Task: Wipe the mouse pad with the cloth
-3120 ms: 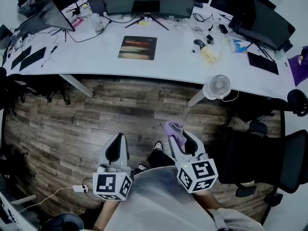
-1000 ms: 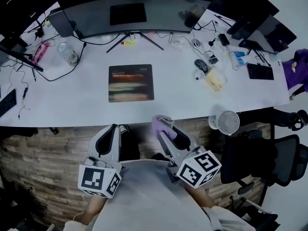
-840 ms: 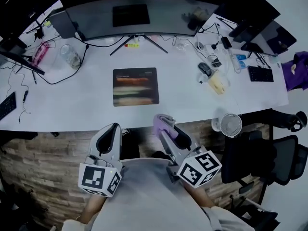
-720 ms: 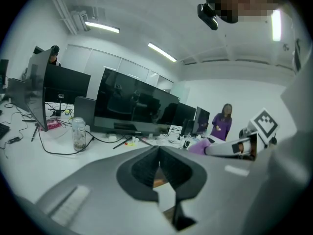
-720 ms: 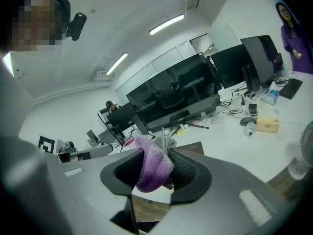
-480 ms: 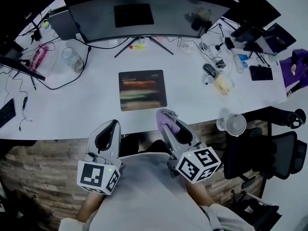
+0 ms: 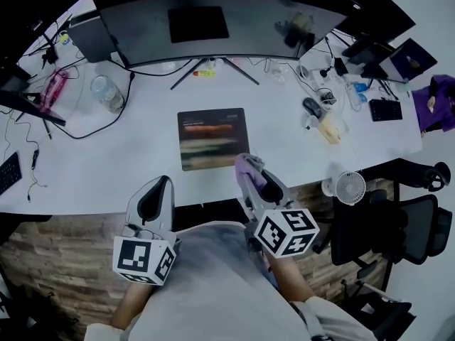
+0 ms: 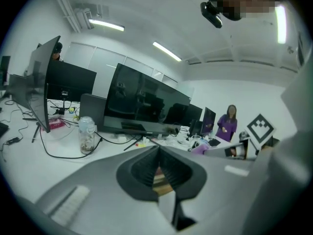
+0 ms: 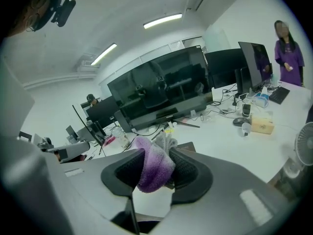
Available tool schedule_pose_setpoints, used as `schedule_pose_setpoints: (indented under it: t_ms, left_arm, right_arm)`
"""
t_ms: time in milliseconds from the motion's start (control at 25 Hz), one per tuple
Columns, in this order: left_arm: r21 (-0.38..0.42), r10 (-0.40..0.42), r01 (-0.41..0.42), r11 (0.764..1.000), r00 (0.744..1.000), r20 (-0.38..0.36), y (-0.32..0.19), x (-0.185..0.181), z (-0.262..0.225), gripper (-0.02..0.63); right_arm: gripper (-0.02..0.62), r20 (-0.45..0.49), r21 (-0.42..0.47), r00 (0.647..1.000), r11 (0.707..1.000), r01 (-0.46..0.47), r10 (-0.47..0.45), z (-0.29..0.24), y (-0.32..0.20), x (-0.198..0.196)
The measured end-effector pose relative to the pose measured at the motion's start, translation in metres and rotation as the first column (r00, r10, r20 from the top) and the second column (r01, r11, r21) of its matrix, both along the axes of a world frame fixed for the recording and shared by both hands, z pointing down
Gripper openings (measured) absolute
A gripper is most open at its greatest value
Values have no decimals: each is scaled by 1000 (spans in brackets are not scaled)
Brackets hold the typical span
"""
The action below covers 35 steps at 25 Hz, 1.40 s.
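A dark mouse pad (image 7: 212, 138) with blurred stripes lies flat on the white desk (image 7: 106, 162), in front of the wide monitor. My right gripper (image 7: 247, 168) is shut on a purple cloth (image 7: 252, 170), held just off the pad's near right corner above the desk's front edge. The right gripper view shows the cloth (image 9: 152, 166) bunched between the jaws, with the pad's corner (image 9: 188, 146) behind it. My left gripper (image 7: 158, 190) hangs shut and holds nothing, below the desk's front edge to the left of the pad. Its tips (image 8: 157, 150) meet in the left gripper view.
On the desk stand a curved monitor (image 7: 206, 20), a clear jar (image 7: 106, 92), cables, a black mouse (image 7: 312, 107) and a yellow box (image 7: 328, 128). A small white fan (image 7: 346, 187) and a black office chair (image 7: 387, 229) sit at the right. A person in purple (image 9: 287, 48) stands far right.
The person has stepped closer to the desk. My right gripper with the cloth has moved forward from over the floor to the desk's front edge beside the pad. The left gripper came along.
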<state>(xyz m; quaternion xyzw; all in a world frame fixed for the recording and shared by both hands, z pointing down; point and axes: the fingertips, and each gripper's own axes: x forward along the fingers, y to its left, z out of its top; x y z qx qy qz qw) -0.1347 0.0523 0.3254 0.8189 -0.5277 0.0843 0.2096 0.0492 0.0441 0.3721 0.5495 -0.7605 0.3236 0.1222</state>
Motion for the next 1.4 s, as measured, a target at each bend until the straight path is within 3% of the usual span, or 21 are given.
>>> schedule_pose_setpoints:
  t_ms: [640, 1200, 1400]
  left_arm:
    - [-56, -104, 106, 993, 994, 34, -50, 8, 17, 0]
    - [-125, -100, 105, 987, 994, 47, -84, 28, 36, 0]
    - [-107, -86, 98, 989, 990, 107, -86, 32, 38, 0]
  right_arm:
    - [141, -17, -64, 999, 998, -30, 29, 56, -86, 23]
    - [141, -74, -160, 996, 985, -69, 58, 132, -145, 47]
    - [140, -98, -188, 993, 979, -83, 66, 159, -156, 50]
